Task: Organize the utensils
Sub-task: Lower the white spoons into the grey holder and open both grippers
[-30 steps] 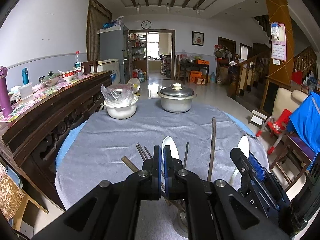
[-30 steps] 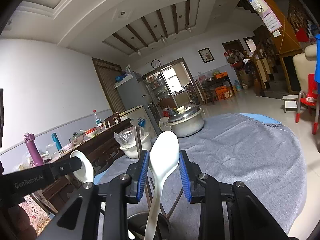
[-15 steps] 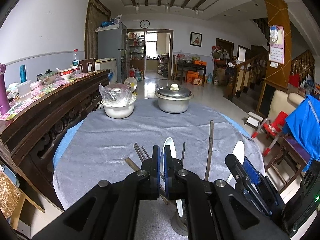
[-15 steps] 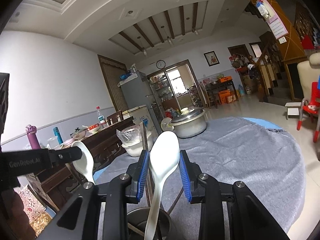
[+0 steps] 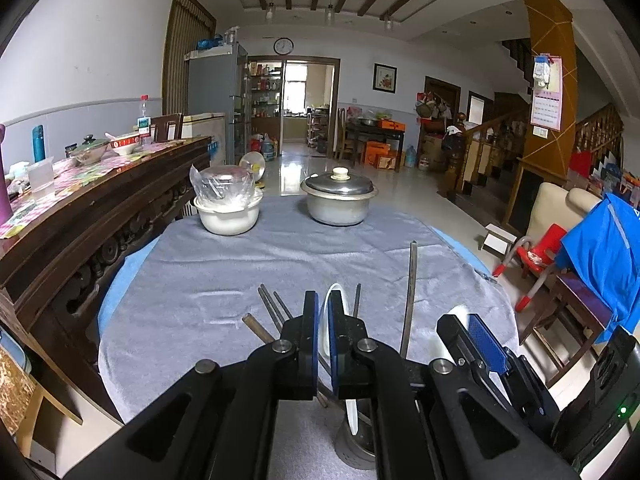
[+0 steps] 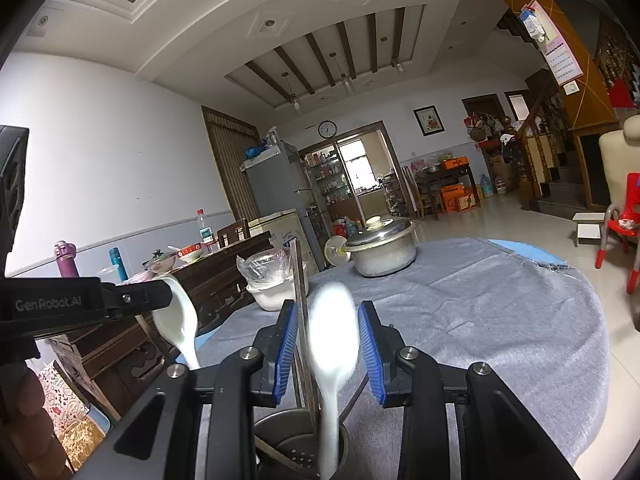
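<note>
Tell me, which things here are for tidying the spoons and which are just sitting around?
For the job: left gripper, held spoon, right gripper, blurred spoon, chopsticks, metal holder.

Just sitting: lidded pot, covered bowl, red chair, wall clock.

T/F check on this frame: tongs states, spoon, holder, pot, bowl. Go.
1. The left tongs are shut on a white spoon. True.
2. The right tongs are clamped on the blurred spoon. False: the jaws stand open, with a gap on each side of it.
3. The blurred spoon's handle reaches down into the metal holder. True.
4. The metal pot has no lid. False: a lid with a pale knob sits on it.
5. In the left wrist view, the white bowl stands right of the pot. False: it stands to the left.
</note>
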### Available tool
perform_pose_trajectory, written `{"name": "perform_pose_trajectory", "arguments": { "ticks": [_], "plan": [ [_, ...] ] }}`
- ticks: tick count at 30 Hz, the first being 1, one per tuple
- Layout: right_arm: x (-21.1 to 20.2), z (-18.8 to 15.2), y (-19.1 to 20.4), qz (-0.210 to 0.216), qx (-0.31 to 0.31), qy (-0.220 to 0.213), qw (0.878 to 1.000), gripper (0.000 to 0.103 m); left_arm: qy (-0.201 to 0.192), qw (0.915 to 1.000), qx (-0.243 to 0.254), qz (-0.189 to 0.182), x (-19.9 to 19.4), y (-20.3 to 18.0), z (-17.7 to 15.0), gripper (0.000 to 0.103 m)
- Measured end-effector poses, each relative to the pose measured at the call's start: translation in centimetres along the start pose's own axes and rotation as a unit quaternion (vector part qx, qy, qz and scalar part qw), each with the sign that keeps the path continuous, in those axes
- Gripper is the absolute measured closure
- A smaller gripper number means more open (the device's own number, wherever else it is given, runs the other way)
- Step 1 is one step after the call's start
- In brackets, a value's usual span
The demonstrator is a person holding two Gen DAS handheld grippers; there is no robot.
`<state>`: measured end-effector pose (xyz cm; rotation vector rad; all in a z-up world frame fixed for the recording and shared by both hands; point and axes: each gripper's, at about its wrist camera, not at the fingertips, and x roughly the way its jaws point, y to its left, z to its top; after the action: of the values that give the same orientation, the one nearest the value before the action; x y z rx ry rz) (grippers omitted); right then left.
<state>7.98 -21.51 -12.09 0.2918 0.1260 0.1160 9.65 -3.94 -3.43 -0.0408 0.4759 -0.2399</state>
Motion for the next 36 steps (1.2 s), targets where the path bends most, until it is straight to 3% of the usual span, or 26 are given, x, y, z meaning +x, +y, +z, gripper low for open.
{"name": "perform_pose_trajectory", "arguments": {
  "ticks": [12,16,18,20,23,30,33,36],
  "plan": [
    [-0.1,0.4,-1.3,-0.013,0.023,-0.005,1.000,0.069,-0.004,0.9999,-0.010,0.004,-0.2,0.4,0.2,0.096],
    [-0.2,0.8,-2.5,-0.025,0.046,-0.007,0.999,0.069,-0.016,0.9995,-0.024,0.015,-1.0,1.4,0.4,0.080],
    [-0.3,1.0,-3.2,-0.032,0.054,-0.007,0.998,0.069,-0.026,0.9990,-0.027,0.024,-1.7,2.0,0.7,0.077],
    [-0.4,1.1,-3.9,-0.040,0.064,-0.008,0.997,0.069,-0.039,0.9981,-0.031,0.038,-2.5,2.7,1.1,0.059],
    [-0.5,1.3,-4.8,-0.047,0.077,-0.008,0.996,0.069,-0.071,0.9945,-0.040,0.066,-4.2,3.8,1.6,0.044],
    [-0.9,1.4,-6.2,-0.062,0.103,0.001,0.993,0.064,-0.109,0.9850,-0.041,0.127,-6.2,6.6,2.0,0.033],
    [-0.8,1.3,-6.7,-0.070,0.113,0.007,0.991,0.054,-0.098,0.9839,-0.057,0.138,-5.8,8.0,1.7,0.030],
    [-0.7,1.1,-7.6,-0.077,0.128,0.019,0.989,0.054,-0.071,0.9830,-0.082,0.148,-4.9,9.5,1.1,0.030]
  ]
}}
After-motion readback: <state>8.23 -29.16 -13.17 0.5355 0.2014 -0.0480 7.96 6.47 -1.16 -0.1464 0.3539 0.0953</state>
